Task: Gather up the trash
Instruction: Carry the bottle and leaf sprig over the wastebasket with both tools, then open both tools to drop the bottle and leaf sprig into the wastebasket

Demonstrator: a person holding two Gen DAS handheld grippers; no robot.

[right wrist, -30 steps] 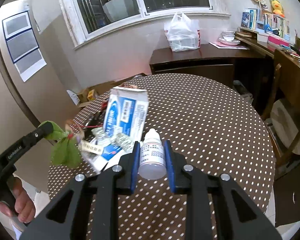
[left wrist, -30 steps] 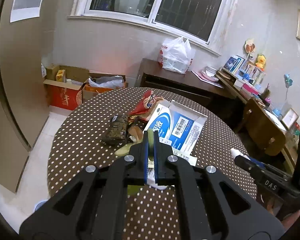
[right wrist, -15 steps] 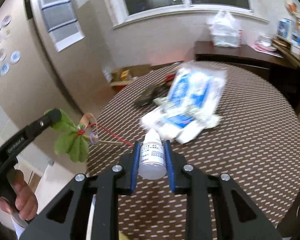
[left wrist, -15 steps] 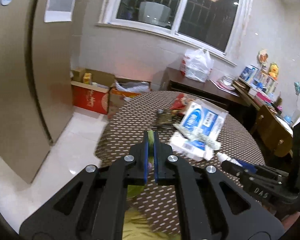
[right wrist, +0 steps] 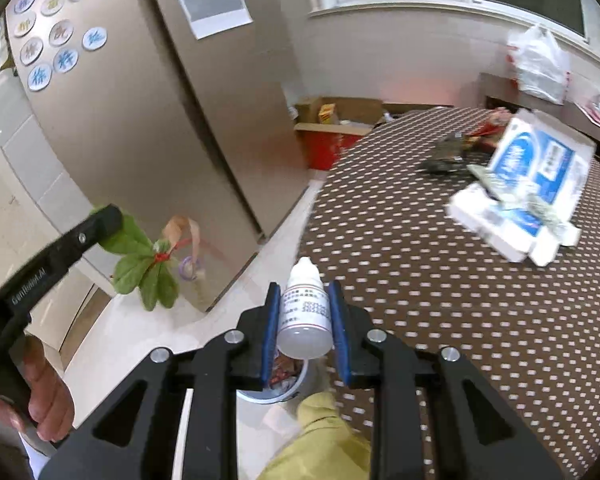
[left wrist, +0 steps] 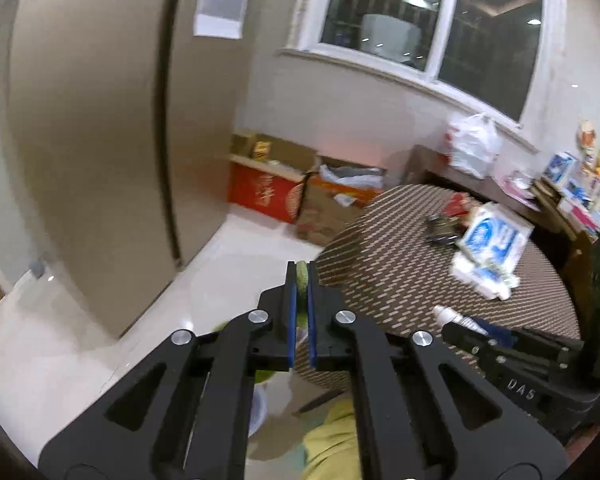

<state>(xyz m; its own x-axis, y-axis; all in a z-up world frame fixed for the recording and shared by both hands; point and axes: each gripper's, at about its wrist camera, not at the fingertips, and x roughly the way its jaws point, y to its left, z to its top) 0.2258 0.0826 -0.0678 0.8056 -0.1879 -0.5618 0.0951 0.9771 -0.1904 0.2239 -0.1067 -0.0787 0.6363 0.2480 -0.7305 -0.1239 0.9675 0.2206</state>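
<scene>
My left gripper [left wrist: 301, 276] is shut on a green leafy bundle [right wrist: 146, 264] tied with red string, with ribbon and small bits dangling; it hangs over the floor left of the table. Between the fingers only a green edge [left wrist: 301, 280] shows. My right gripper [right wrist: 305, 300] is shut on a small white dropper bottle [right wrist: 304, 312], held above a white trash bin [right wrist: 276, 384] on the floor by the table edge. The bottle tip also shows in the left wrist view [left wrist: 446, 314]. On the round dotted table [right wrist: 440, 300] lie a blue-and-white box [right wrist: 536, 184] and dark wrappers [right wrist: 446, 156].
A tall beige fridge [right wrist: 140, 120] stands left, close to the table. Red and brown cardboard boxes [left wrist: 272, 188] sit on the floor under the window. A dark sideboard with a white plastic bag [left wrist: 472, 148] is behind the table. White tile floor [left wrist: 80, 340] lies between.
Both grippers have swung left and back from over the table to its left edge, carrying the leafy bundle and the bottle. The floor and trash bin have come into view.
</scene>
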